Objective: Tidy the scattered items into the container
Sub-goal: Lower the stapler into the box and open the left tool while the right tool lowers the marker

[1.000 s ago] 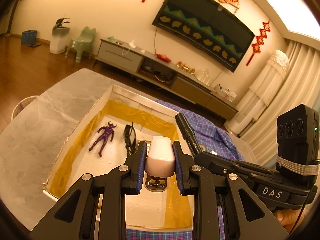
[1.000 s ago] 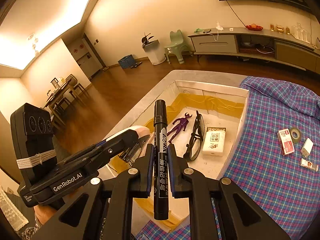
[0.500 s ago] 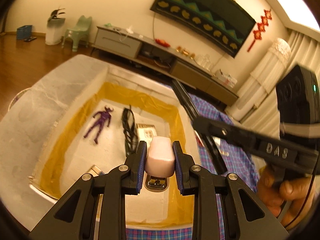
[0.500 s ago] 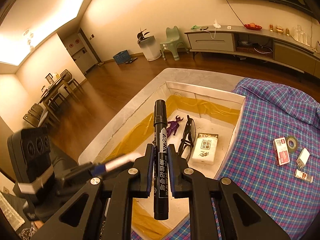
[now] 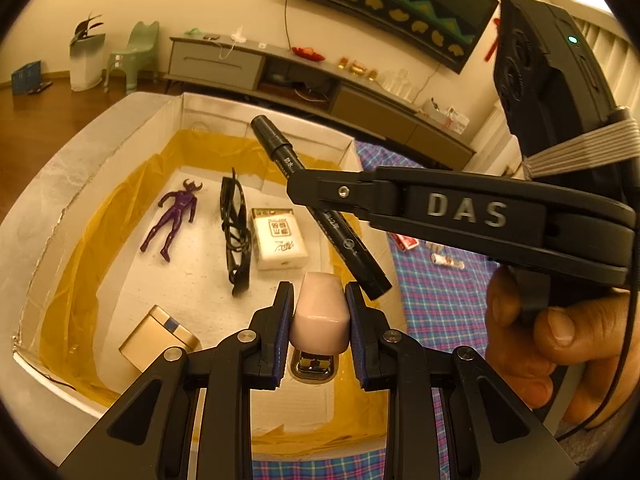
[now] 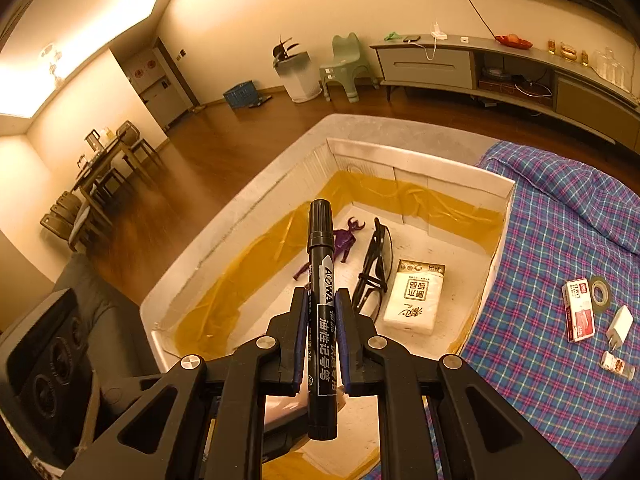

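Marker (image 6: 321, 308) — between right gripper (image 6: 321, 312) pads

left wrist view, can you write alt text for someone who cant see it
The left gripper clamps a pale pink stapler above a white box holding a purple figure, glasses, a tissue pack and a gold tin. The right gripper holds a black marker alongside.

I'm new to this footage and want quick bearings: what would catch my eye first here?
Both grippers carry something above the white box: the right gripper is shut on a black marker, the left gripper on a pale pink stapler. Inside the box lie a purple figure, black glasses, a white packet and a gold box. Small items still sit on the plaid cloth to the right.
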`<state>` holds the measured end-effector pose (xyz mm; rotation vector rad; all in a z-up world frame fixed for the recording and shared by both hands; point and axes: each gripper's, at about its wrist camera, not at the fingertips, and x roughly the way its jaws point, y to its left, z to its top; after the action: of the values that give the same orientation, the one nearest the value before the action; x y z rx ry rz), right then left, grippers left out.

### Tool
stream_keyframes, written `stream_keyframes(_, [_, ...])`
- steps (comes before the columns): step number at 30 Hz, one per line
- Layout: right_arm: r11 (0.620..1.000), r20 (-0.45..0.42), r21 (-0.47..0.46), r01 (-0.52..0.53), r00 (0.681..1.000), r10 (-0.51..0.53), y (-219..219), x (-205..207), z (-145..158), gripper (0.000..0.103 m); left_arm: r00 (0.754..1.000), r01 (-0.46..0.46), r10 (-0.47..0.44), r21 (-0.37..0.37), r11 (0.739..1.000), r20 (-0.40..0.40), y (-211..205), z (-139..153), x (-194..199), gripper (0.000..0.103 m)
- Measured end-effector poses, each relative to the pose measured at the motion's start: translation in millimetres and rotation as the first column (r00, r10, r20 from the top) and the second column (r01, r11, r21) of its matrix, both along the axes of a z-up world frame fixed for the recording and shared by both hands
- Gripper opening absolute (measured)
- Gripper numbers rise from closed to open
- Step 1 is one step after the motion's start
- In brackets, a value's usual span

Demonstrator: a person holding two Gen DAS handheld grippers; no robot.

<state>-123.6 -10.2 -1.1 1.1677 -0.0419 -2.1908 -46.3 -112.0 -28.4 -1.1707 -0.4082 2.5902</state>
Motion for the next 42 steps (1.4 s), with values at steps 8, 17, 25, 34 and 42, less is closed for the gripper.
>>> stream_keyframes(8, [0.997, -0.013, 0.065, 0.048, 0.999, -0.047, 4.6, -23.2, -9.5, 0.015, 0.999, 0.028, -0.028, -0.02, 0.999, 0.021, 10.2, -7.0, -2.6, 0.027])
stream_keyframes(17, [0.987, 0.027, 0.071, 0.145, 0.989, -0.147, 18.2, -53.1, -24.4, 0.015, 0.999, 0.001, 0.0, -0.024, 1.0, 0.044, 6.5, -13.4, -7.1, 0.027])
stream_keyframes(25, [0.981, 0.018, 0.161, 0.109, 0.993, -0.114, 4.0, -66.1, -32.5, 0.015, 0.998, -0.008, 0.009, -0.011, 1.0, 0.055, 4.2, -15.2, -9.1, 0.027])
stream_keyframes(34, [0.938, -0.038, 0.342, -0.056, 0.997, 0.073, -28.3, -73.0, -31.8, 0.015, 0.995, -0.06, 0.054, 0.072, 0.996, 0.088, -11.0, -15.5, -11.4, 0.027])
stream_keyframes(42, [0.842, -0.052, 0.506, -0.186, 0.968, 0.245, -46.2, -81.0, -39.3, 0.015, 0.995, -0.042, 0.031, 0.108, 0.993, 0.1, -7.8, -16.2, -13.7, 0.027])
